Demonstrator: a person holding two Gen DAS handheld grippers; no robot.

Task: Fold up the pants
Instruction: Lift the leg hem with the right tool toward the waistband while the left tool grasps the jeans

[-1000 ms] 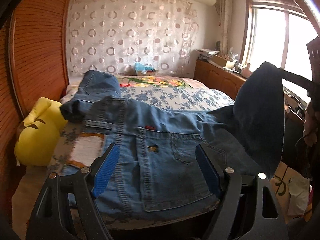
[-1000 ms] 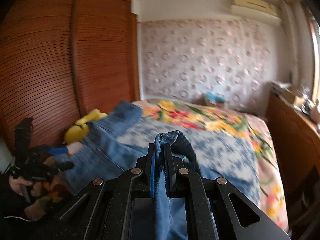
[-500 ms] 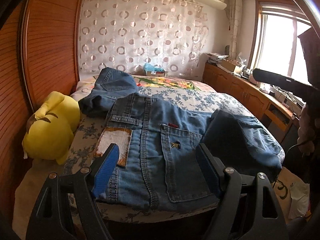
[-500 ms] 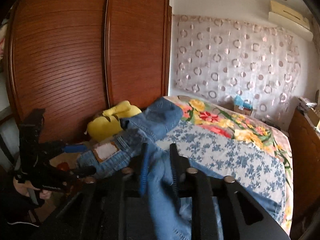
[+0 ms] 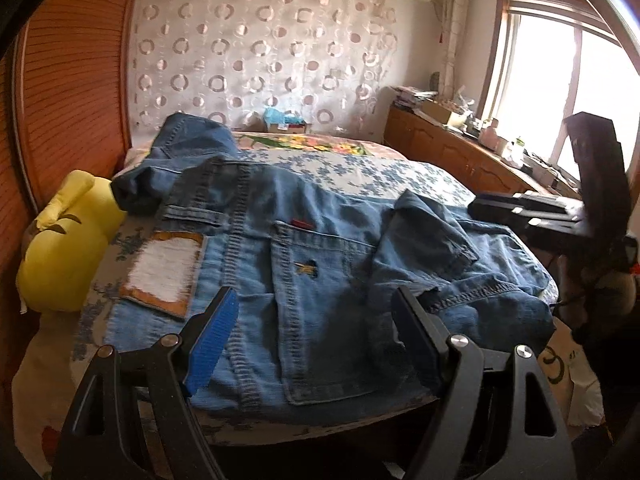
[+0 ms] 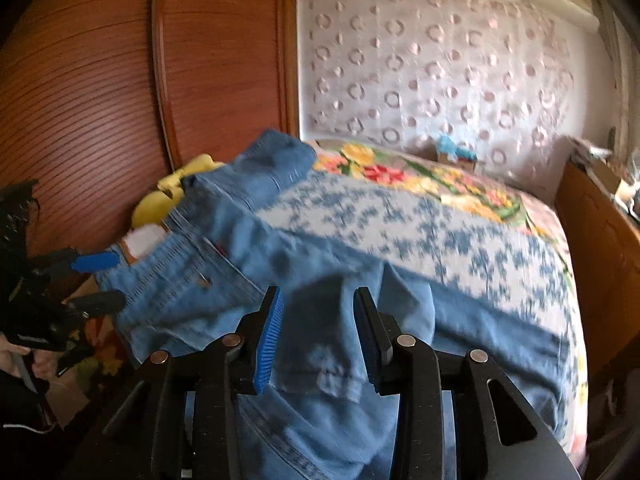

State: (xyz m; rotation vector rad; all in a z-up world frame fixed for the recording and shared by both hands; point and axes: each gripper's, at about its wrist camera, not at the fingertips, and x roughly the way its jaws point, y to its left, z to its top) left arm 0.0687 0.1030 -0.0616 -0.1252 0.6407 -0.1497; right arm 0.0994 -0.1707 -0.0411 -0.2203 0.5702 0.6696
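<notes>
I had the pants, a pair of blue jeans, lying across the near end of the bed, seat side up, with the back pocket and the white waistband patch facing me. One leg ran away toward the far left of the bed and lay bunched beside the yellow plush toy. The other leg was folded back over the seat, its hem resting on the denim near the right edge.

My left gripper hung just above the seat of the jeans with its jaws well apart and nothing between them; the pocket showed clear in the gap.

My right gripper was over the folded leg, and its jaws were opening. The hem lay between the blue pads, but the right wrist view was smeared by motion, so as far as I could judge the pads no longer pressed on the cloth.

In that same view I could see my left gripper off at the left edge, in front of the wooden wardrobe.
</notes>
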